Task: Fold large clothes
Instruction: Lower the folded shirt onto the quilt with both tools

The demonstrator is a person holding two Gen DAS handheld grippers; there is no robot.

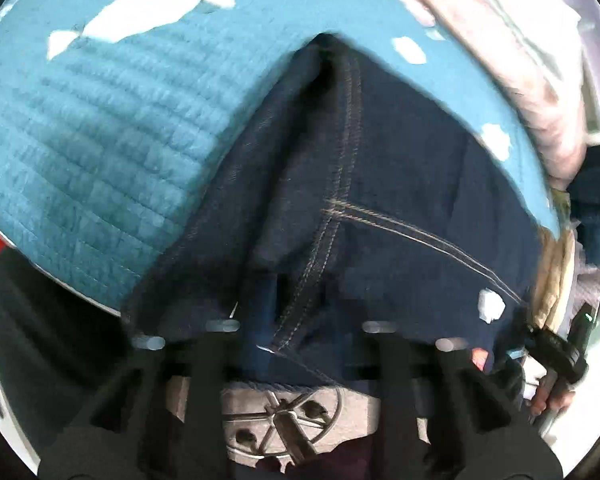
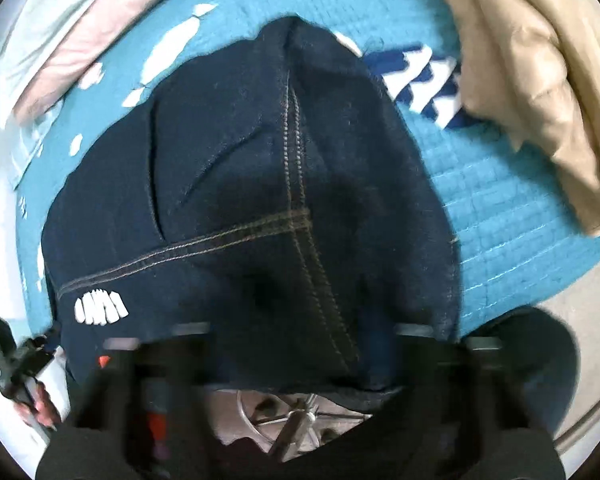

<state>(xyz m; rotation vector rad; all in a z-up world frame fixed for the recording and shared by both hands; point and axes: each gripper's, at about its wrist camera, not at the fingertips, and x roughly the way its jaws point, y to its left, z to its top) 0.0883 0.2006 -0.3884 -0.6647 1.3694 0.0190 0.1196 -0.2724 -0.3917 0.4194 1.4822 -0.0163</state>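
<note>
Both claws, left claw [image 1: 296,332] and right claw [image 2: 304,332], pinch the dark jeans [image 2: 260,184]; a shallow grip could slip, dropping the fold crooked.

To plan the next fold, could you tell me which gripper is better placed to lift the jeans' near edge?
Right, narrowly, I think: the right gripper has the jeans squarely ahead, near edge between its fingers; the left gripper sees them slanting away.

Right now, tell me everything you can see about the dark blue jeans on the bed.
The dark blue jeans look like denim with tan double stitching along the seams and a small white mark near one edge. They lie bunched and creased on a teal quilted bedspread, narrowing toward the far end. Their near edge sits at both grippers' fingers; whether either grips it is unclear.
</note>
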